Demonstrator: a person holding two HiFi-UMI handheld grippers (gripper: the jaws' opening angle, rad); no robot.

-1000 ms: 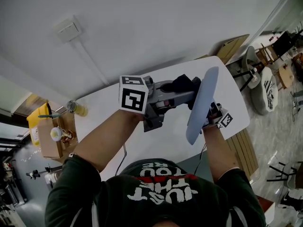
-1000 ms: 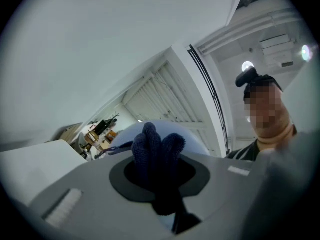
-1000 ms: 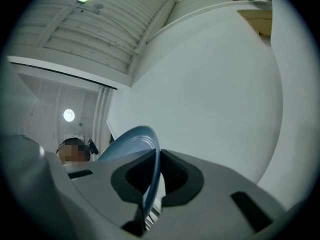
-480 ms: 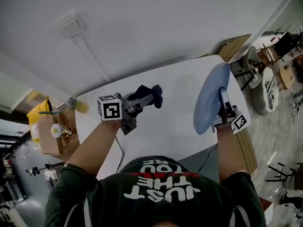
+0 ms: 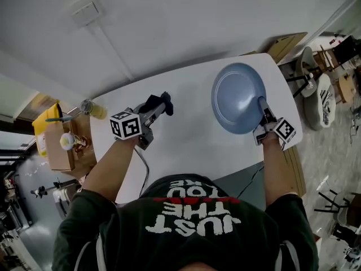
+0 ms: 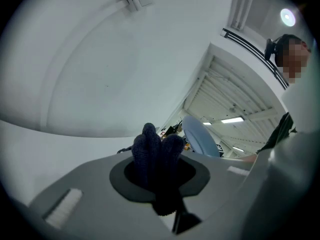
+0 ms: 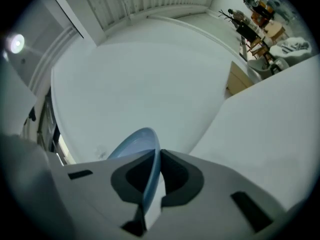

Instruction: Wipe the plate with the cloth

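A round blue plate (image 5: 237,97) lies nearly flat over the right part of the white table (image 5: 186,134), face up. My right gripper (image 5: 263,113) is shut on its near rim; in the right gripper view the plate's edge (image 7: 150,176) runs between the two dark pads. A dark blue knitted cloth (image 5: 157,104) bunches out of my left gripper (image 5: 159,109), which is shut on it over the table's left half. In the left gripper view the cloth (image 6: 156,156) fills the jaw opening, and the plate (image 6: 199,140) shows behind it to the right.
A yellowish bottle (image 5: 93,112) stands at the table's far-left corner. Cardboard boxes with small items (image 5: 59,154) sit on the floor to the left. Chairs and clutter (image 5: 316,89) crowd the right side beyond the table's edge. A cable (image 5: 145,171) hangs off the near edge.
The plate has swung from standing on edge to nearly flat over the table's right side. My left gripper with the cloth has moved left and down, away from the plate.
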